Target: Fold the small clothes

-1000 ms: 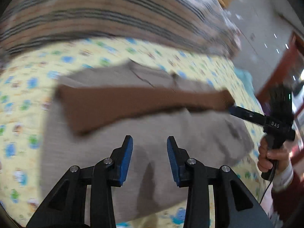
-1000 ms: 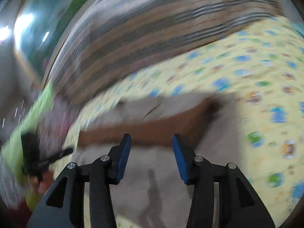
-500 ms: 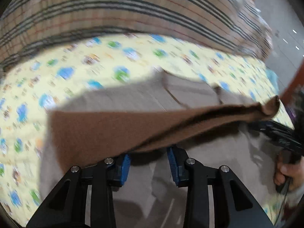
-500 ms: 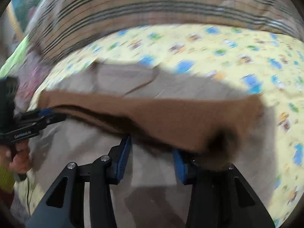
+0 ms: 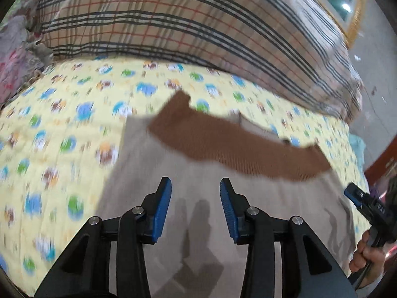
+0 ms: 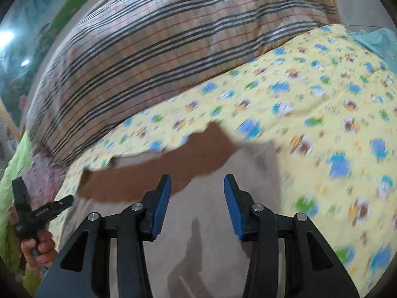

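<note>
A beige garment [image 5: 139, 164] lies spread on the yellow cartoon-print quilt [image 5: 62, 124]. A brown ribbed band [image 5: 223, 146] lies across its far part. My left gripper [image 5: 196, 186] hovers over the beige cloth short of the band; its jaws are opening with nothing between them. The right wrist view shows the same beige garment [image 6: 248, 173] and brown band [image 6: 173, 164]. My right gripper [image 6: 197, 183] is open just short of the band, holding nothing. Each gripper also shows in the other's view: the right gripper [image 5: 352, 193] at the garment's right edge, the left gripper [image 6: 65, 201] at its left.
A plaid blanket [image 5: 173, 24] is heaped along the far side of the quilt. A person's hand [image 5: 367, 255] grips the right gripper's handle. Floral and green bedding [image 6: 15, 168] lies past the quilt's left end. Floor and a wooden frame [image 5: 379, 164] show at the right.
Half a second ago the brown band draped over both grippers' fingertips. It now lies on the beige cloth farther off, and both grippers have drawn back clear of it.
</note>
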A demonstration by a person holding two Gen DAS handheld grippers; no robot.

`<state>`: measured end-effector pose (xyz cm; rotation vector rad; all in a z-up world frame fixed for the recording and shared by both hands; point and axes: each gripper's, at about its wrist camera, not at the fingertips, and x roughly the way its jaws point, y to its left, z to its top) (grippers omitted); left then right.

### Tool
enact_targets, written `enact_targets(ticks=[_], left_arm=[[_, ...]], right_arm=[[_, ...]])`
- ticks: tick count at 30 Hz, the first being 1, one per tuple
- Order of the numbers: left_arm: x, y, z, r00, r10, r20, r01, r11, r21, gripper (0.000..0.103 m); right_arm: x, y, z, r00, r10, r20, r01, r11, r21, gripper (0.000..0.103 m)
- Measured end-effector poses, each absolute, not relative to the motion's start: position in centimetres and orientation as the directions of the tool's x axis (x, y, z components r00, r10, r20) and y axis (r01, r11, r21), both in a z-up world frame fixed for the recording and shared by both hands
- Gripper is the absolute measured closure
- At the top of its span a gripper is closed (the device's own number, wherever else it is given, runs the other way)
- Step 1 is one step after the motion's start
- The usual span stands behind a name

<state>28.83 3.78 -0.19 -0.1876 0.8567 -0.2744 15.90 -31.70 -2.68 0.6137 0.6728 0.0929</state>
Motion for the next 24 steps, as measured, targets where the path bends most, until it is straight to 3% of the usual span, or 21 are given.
enact_targets(ticks=[3, 5, 12, 17, 24], left_arm=[[26.2, 3.1, -1.2, 0.592, -0.354, -0.724, 0.191, 0.934, -0.301, 0.058], [25.0, 2.9, -2.0, 0.598, -0.311, -0.739, 0.197, 0.95, -0.241, 0.058], [25.2, 6.5, -2.8, 0.627, -0.188, -0.756, 0.058, 0.979, -0.195, 0.058], [23.5, 7.9, -2.1, 0.634, -0.189, -0.75, 0.028, 0.975, -0.222, 0.058], [18.5, 8.8, -1.5, 0.651, -0.191, -0.734, -0.02, 0.963, -0.268, 0.054]], right_arm=[[14.5, -29.2, -3.2, 0.758, 0.329, -0.563, 0.055, 0.828, 0.558, 0.057], [13.7, -27.8, -3.9, 0.73, 0.361, -0.581, 0.024, 0.835, 0.549, 0.057], [9.5, -30.7, -6.2, 0.736, 0.255, -0.627, 0.144, 0.846, 0.514, 0.059], [7.3, -32.4, -5.1, 0.761, 0.131, -0.636, 0.232, 0.86, 0.454, 0.057], [4.6, -33.0, -4.3, 0.809, 0.148, -0.569, 0.226, 0.815, 0.534, 0.057]])
